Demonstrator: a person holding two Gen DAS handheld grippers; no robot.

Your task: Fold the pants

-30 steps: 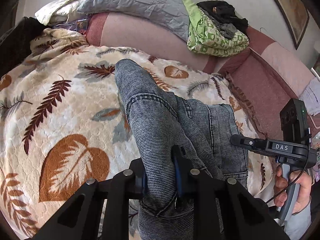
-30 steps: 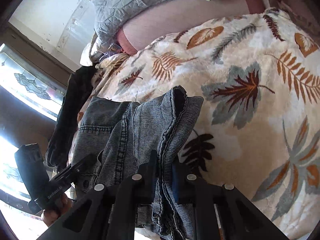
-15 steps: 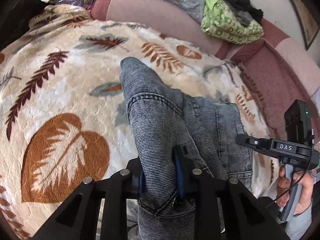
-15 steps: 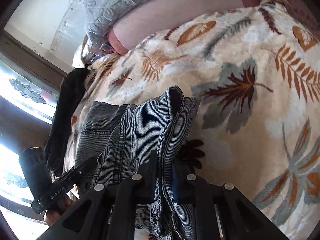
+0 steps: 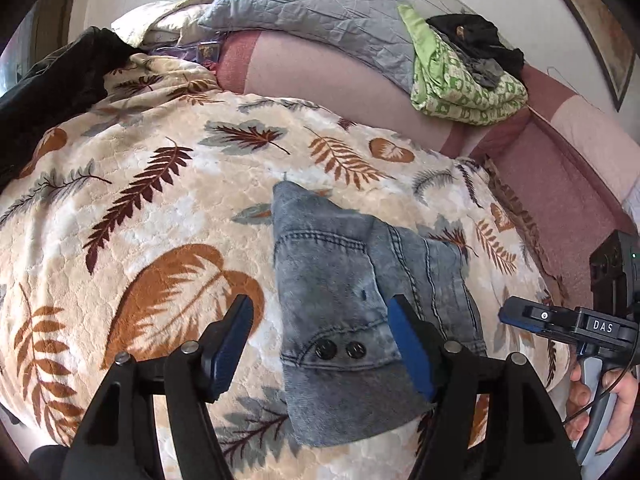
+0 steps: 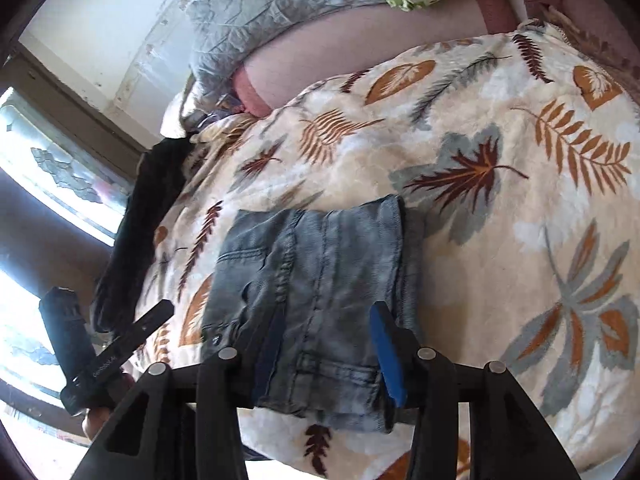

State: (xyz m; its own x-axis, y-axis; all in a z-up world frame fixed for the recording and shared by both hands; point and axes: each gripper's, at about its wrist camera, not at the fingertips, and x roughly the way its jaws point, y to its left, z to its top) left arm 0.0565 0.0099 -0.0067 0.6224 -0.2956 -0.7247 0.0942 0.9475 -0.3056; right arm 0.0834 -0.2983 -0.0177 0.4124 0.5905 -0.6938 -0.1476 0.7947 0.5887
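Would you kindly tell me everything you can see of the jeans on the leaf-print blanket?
The jeans are grey-blue washed denim, folded into a compact stack lying flat on the leaf-print blanket. Stitched seams, a pocket edge and two dark buttons show. The left gripper and right gripper are opening around the near edge, no longer pinching it.

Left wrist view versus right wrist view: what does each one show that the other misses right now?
Only the left wrist view shows the two dark snaps on the jeans and a framed picture on the wall. Only the right wrist view shows the window. Both show the folded jeans lying on the leaf-print blanket, between the opening jaws of the left gripper and right gripper.
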